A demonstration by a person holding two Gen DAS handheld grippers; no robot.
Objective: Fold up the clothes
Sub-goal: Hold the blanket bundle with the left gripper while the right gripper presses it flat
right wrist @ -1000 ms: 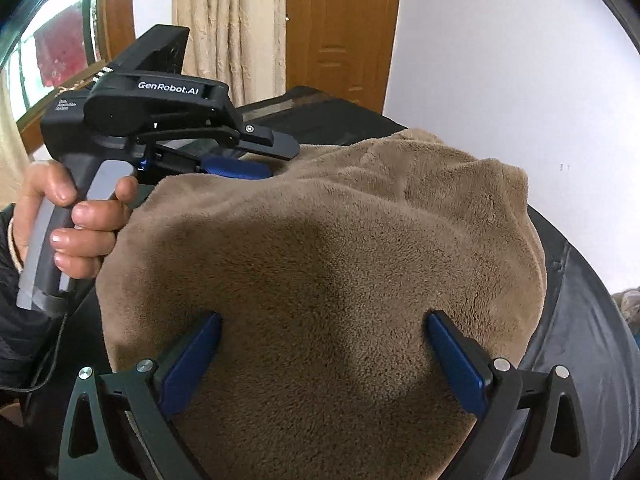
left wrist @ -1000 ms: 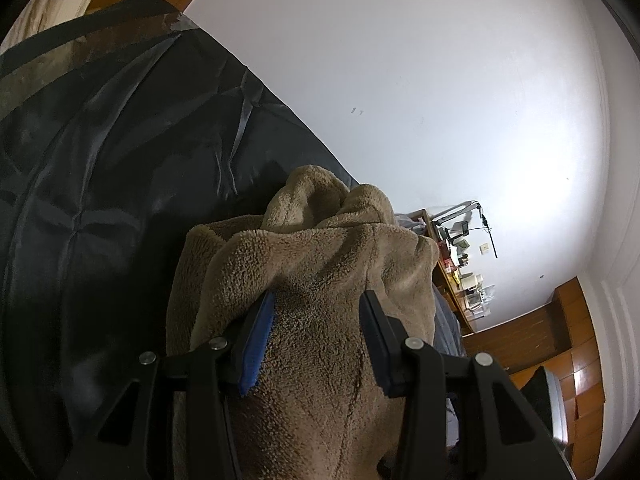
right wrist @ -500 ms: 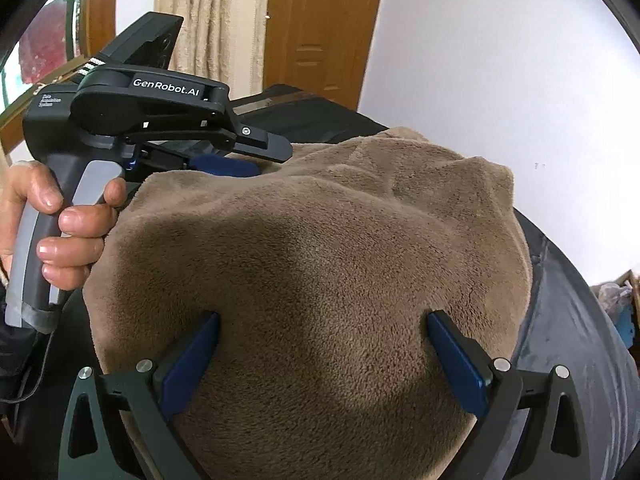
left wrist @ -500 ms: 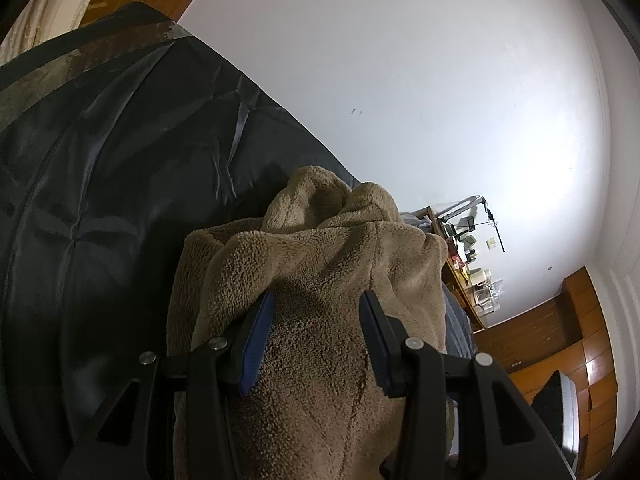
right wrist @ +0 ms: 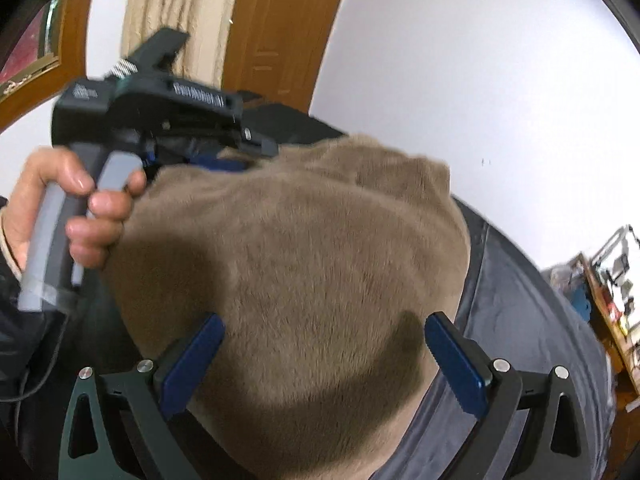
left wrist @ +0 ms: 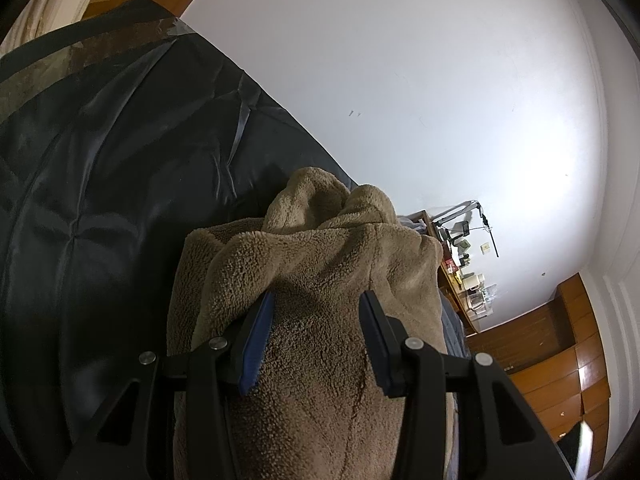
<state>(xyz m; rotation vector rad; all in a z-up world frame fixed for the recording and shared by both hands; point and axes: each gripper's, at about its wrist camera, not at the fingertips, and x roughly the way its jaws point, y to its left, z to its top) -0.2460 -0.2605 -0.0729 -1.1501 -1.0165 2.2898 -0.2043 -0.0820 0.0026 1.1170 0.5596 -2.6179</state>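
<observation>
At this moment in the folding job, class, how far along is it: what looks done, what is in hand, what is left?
Done: the tan fleece garment is already gathered into a thick doubled bundle. In hand: the left gripper and right gripper both have fleece between their fingers, holding it above the dark sheet. Left: it is not yet a neat flat stack; loose folds bunch at the far end, and it must be laid down and released.

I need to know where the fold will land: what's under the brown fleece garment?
The brown fleece garment lies on a dark shiny sheet, seen around its edges. Whatever lies directly beneath the fleece is covered.
</observation>
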